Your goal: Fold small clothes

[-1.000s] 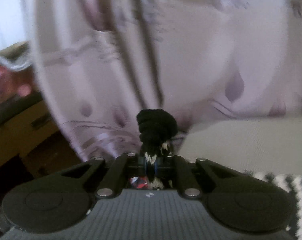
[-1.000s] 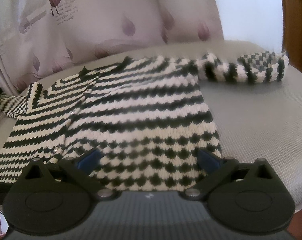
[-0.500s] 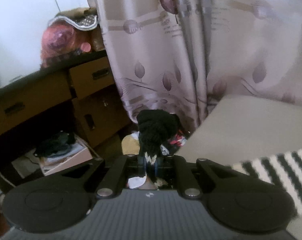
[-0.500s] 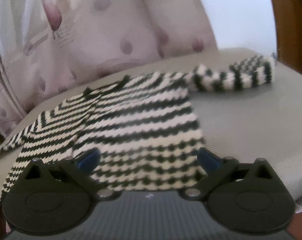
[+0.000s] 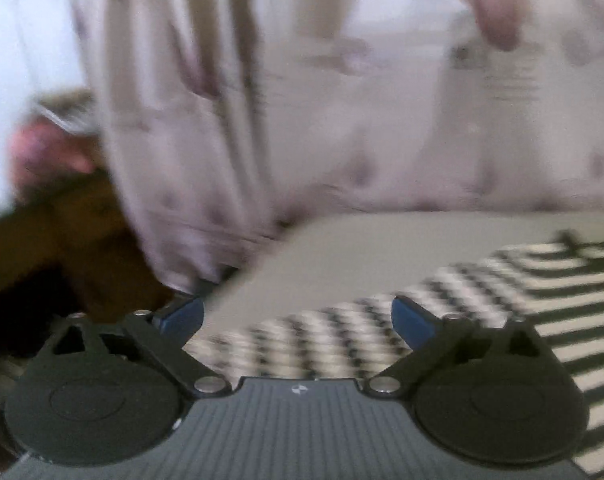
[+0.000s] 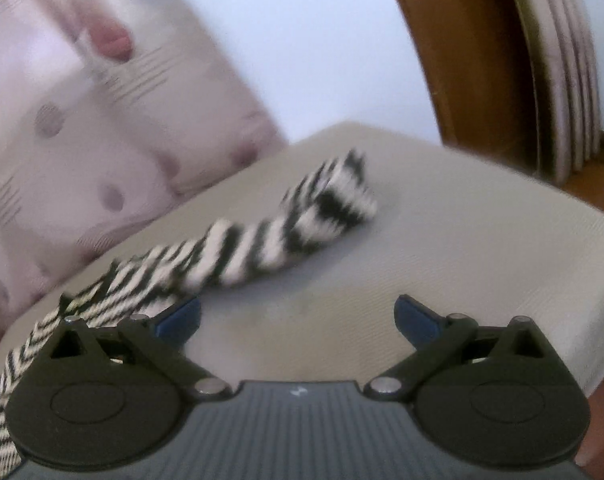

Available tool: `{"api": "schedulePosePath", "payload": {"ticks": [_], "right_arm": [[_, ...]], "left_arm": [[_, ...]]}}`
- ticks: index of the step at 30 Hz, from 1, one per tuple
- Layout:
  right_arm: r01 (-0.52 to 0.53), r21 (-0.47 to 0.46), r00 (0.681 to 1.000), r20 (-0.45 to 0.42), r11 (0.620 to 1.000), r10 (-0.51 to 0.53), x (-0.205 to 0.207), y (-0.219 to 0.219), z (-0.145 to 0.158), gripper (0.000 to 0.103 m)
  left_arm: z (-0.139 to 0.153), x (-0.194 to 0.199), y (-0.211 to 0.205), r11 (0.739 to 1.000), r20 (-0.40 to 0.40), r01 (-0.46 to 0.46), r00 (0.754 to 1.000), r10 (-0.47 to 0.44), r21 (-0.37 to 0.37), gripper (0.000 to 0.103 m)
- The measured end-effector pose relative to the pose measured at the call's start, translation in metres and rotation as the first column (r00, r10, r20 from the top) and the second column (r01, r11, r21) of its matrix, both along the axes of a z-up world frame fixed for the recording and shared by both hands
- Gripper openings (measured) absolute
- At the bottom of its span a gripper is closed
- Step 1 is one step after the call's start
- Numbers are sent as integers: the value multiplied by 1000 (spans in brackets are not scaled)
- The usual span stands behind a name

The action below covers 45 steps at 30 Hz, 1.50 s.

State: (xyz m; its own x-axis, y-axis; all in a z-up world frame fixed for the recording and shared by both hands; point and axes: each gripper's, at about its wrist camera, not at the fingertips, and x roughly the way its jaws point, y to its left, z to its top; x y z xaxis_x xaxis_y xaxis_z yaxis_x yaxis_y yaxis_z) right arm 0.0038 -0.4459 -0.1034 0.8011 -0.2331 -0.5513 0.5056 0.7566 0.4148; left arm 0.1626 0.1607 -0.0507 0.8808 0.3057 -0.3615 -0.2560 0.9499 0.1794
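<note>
A small black-and-white striped knit sweater (image 5: 442,320) lies flat on a grey cushioned surface (image 5: 342,252). My left gripper (image 5: 298,316) is open and empty, just above the sweater's near left part. In the right wrist view the sweater's right sleeve (image 6: 286,232) stretches across the cushion (image 6: 482,248), its cuff folded back at the far end. My right gripper (image 6: 298,316) is open and empty, close to the sleeve's near end, with its left finger beside the fabric. The views are blurred by motion.
A pale curtain with purple leaf prints (image 5: 302,100) hangs behind the cushion and shows in the right wrist view too (image 6: 82,140). Brown wooden furniture (image 5: 62,240) stands at the left. A wooden frame (image 6: 462,52) and a white wall (image 6: 302,40) are at the right.
My left gripper has opened and let go of the black cuff it held, and now points over the sweater. My right gripper has swung right, from the sweater's body to the right sleeve.
</note>
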Motion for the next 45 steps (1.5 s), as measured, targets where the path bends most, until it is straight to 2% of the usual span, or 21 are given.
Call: {"api": "schedulePosePath", "payload": {"ticks": [4,6,8,9,10,11,13,15,20,23,27,29,31,32,34,36,38,40,41,43,45], "right_arm": [[23,-166,997,-65,986,-34,49,-34,21,103],[-48,-259,988,-153,965,8,90,-48,30,103],[-116,-297,962,-270,948,33,130,-63,27,97],[-157,-268,942,-330,951,63,150,-75,20,88],[-185,-223,928,-359,957,96,163,-86,14,73],[-202,-171,921,-367,964,128,173,-99,6,65],[-210,-100,932,-322,973,168,179,-117,-6,34],[-164,-50,949,-280,985,144,171,-130,-15,19],[15,-31,992,-128,999,-18,106,-146,-18,16],[159,-13,985,-70,987,-160,49,-149,-22,16],[185,84,983,-35,979,-183,-6,-132,-37,16],[186,131,983,-33,974,-183,-19,-131,-42,22],[185,163,983,-45,969,-180,-22,-134,-45,38],[188,174,982,-38,967,-184,-23,-136,-46,40],[199,206,980,-22,958,-199,-21,-141,-47,52],[219,224,975,-8,950,-223,-12,-146,-47,56],[240,219,969,-1,946,-246,-7,-153,-48,52],[239,107,970,-68,965,-233,5,-152,-46,3],[247,41,964,-110,968,-241,7,-151,-47,3],[250,47,964,-102,967,-245,2,-153,-49,4],[256,32,963,-99,966,-252,-5,-143,-40,11]], "left_arm": [[-19,16,-40,982,-22,133,990,-137,-134,101],[-31,21,-57,974,-31,181,982,-186,-135,101],[-46,25,-75,973,-47,213,975,-218,-93,101],[-52,27,-81,974,-59,219,973,-223,-66,101],[-59,29,-88,974,-85,227,970,-228,-27,101],[-64,30,-90,972,-110,235,966,-234,-8,102],[-68,30,-96,968,-137,251,959,-247,10,102],[-69,29,-96,968,-137,252,959,-248,15,103],[-71,33,-100,966,-158,254,957,-243,51,103],[-72,30,-108,957,-165,271,953,-253,100,103],[-76,26,-121,939,-172,292,950,-262,181,103],[-78,23,-127,927,-172,304,947,-270,221,103],[-80,20,-132,914,-169,317,945,-281,253,103],[-80,19,-133,910,-169,323,943,-287,260,103],[-80,18,-132,909,-163,328,942,-294,256,103],[-79,19,-129,917,-163,323,943,-291,236,103],[-78,22,-125,928,-164,311,946,-280,206,103],[-78,25,-120,939,-168,294,950,-265,177,103],[-77,25,-117,942,-167,291,950,-264,165,103],[-76,26,-114,949,-166,279,953,-255,146,103],[-75,25,-112,951,-161,277,954,-254,139,103]]}}
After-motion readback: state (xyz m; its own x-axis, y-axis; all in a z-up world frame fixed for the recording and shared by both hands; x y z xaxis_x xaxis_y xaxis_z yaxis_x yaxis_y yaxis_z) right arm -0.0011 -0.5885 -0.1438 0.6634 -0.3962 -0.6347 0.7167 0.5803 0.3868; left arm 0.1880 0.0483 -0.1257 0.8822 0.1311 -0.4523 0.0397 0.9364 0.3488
